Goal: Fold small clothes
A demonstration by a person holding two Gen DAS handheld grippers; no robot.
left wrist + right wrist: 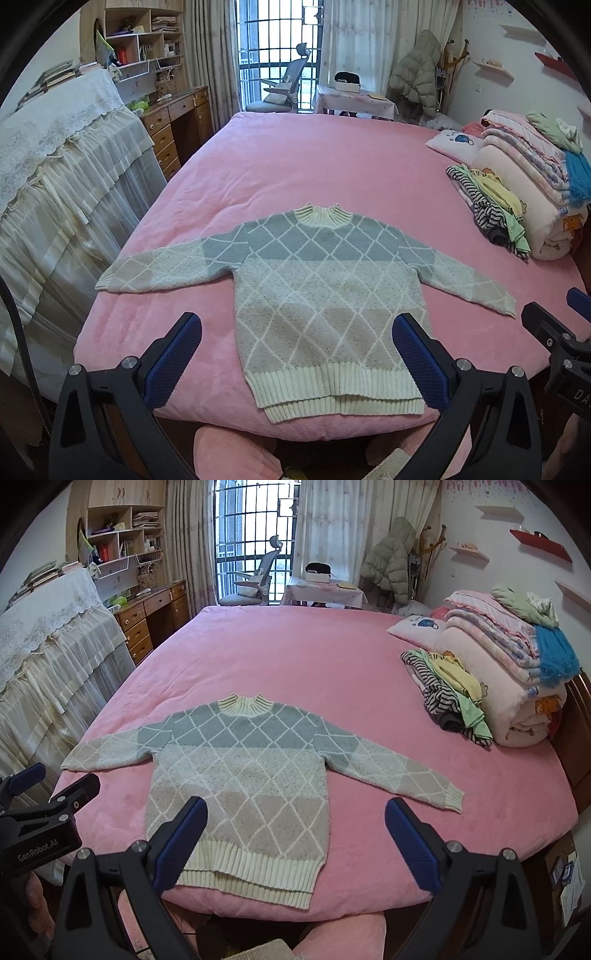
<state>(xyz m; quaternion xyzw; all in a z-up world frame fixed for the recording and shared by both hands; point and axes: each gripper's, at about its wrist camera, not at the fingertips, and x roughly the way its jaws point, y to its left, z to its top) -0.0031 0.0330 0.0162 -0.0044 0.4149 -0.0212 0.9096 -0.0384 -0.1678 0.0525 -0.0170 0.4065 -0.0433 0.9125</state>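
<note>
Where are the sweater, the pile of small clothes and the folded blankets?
sweater [325, 295], left wrist view, middle of its front.
pile of small clothes [448, 694], right wrist view, striped and yellow pieces on top.
folded blankets [491, 638], right wrist view, side of the pink stack.

You've got a fuzzy knit sweater [325, 295] with ribbed hem, on a plush matt pink bedspread [332, 162]. Your left gripper [297, 354] and right gripper [295, 836]: matt black plastic, textured blue pads [181, 843], shiny metal bolts. Glossy wooden desk [173, 122].
</note>
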